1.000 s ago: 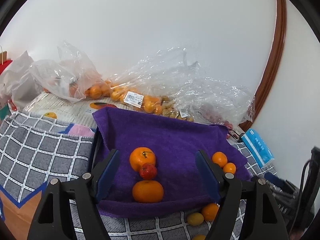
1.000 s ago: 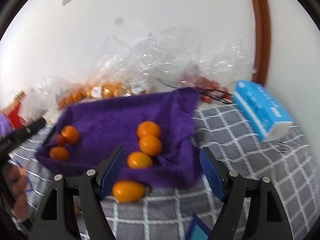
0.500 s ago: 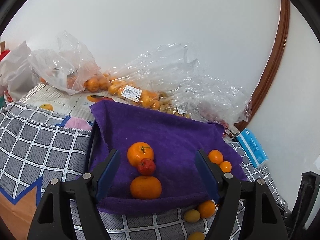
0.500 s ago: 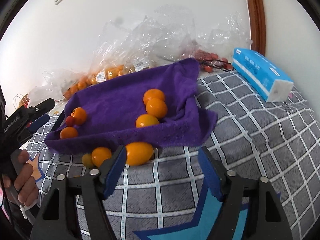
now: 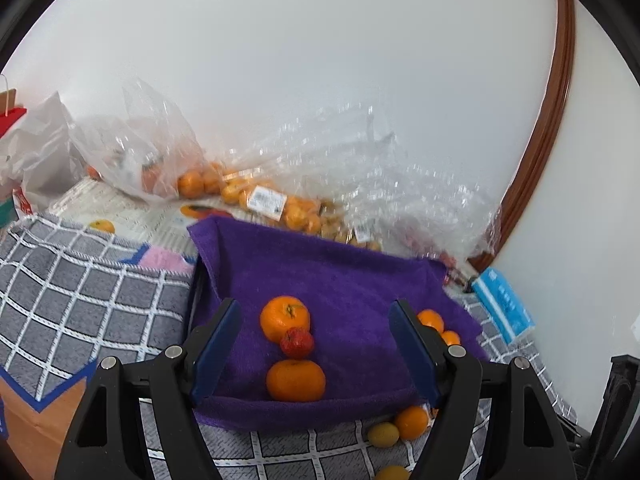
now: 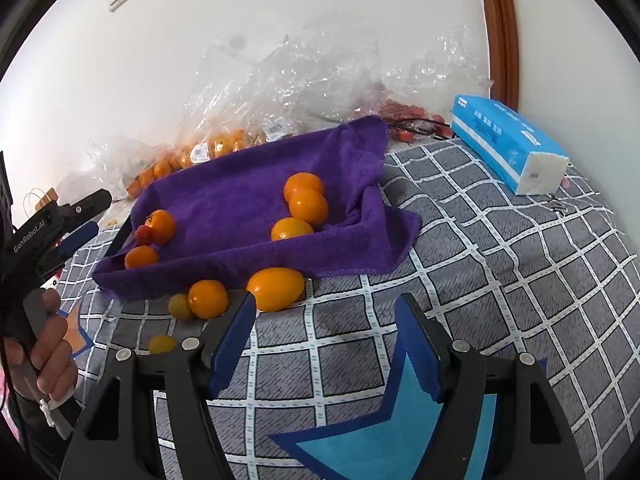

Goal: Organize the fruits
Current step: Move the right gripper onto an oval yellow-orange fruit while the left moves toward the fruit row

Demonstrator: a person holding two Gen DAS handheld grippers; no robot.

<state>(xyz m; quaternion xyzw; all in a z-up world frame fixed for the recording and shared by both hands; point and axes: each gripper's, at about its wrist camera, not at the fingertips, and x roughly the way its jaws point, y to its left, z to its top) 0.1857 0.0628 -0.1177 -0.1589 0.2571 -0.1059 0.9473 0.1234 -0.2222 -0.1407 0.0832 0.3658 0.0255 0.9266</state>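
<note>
A purple towel (image 5: pixel 340 280) holds two oranges (image 5: pixel 285 319) with a small red fruit (image 5: pixel 297 342) between them. My left gripper (image 5: pixel 314 312) hovers open in front of them and holds nothing. In the right wrist view the same towel (image 6: pixel 240 188) also carries three oranges (image 6: pixel 308 207) near its right side. A large oval orange fruit (image 6: pixel 276 283), a round orange (image 6: pixel 208 299) and two small yellow fruits (image 6: pixel 180 306) lie on the checked blanket before the towel. My right gripper (image 6: pixel 326 308) is open and empty, its left fingertip just short of the oval fruit.
Clear plastic bags of oranges (image 5: pixel 256 200) and red fruit (image 6: pixel 404 112) pile up against the wall behind the towel. A blue tissue pack (image 6: pixel 504 136) lies at the right. The grey checked blanket (image 6: pixel 500 260) covers the surface. A hand (image 6: pixel 48 344) holds the left gripper (image 6: pixel 76 220) at the left edge.
My right gripper has drawn back from the towel, so the loose fruits and more blanket show in front of it. My left gripper has hardly shifted.
</note>
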